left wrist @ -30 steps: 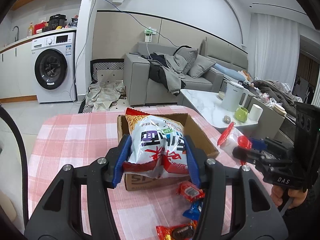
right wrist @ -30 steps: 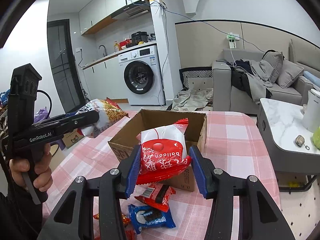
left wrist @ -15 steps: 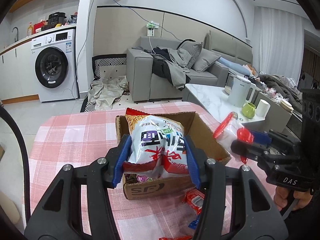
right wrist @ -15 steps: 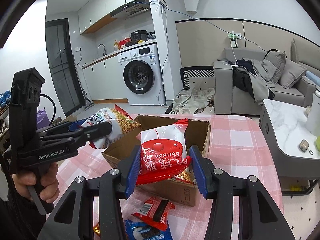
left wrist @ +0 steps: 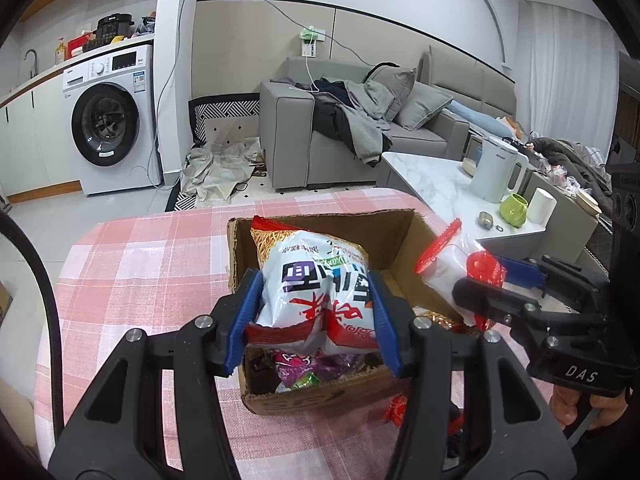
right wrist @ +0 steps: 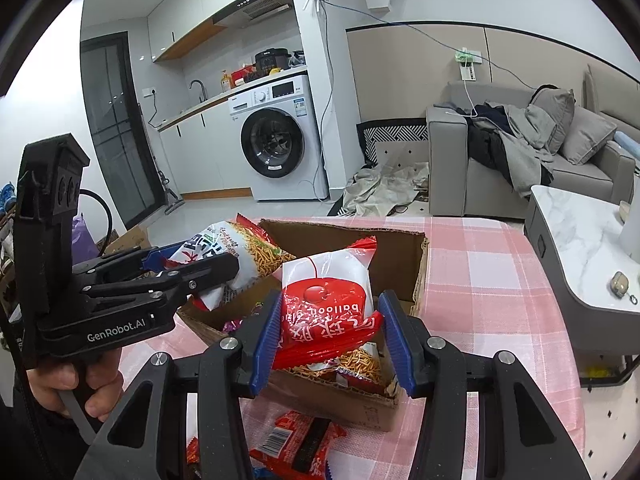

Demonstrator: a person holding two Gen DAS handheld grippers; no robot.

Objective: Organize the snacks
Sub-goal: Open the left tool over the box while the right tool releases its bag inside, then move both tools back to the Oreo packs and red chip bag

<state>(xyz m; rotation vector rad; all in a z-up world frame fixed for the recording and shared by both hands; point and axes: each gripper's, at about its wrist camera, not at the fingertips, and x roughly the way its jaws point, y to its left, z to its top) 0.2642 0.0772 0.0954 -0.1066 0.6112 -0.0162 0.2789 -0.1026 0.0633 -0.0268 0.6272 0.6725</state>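
My left gripper (left wrist: 312, 320) is shut on a white noodle-snack bag (left wrist: 316, 280), held over the near part of an open cardboard box (left wrist: 320, 398). Purple and green packets (left wrist: 304, 368) lie inside the box. My right gripper (right wrist: 332, 332) is shut on a red-and-white cherry bag (right wrist: 326, 292), hanging above the box's (right wrist: 356, 404) near corner. In the right wrist view the left gripper (right wrist: 224, 268) and its noodle bag (right wrist: 240, 252) hover over the box's left side. The left wrist view shows the right gripper (left wrist: 484, 280) with its bag (left wrist: 452, 252) at the box's right edge.
The box sits on a pink checked tablecloth (left wrist: 140, 264). Loose red packets (right wrist: 300, 440) lie on the cloth in front of the box. A marble coffee table (left wrist: 436, 176) with a kettle (left wrist: 496, 168) and a green cup (left wrist: 514, 210) stands to the right. A sofa and a washing machine are behind.
Both grippers have moved forward and slightly down, so both held bags now hang over the box. The loose packets have slid toward the bottom edge of each view.
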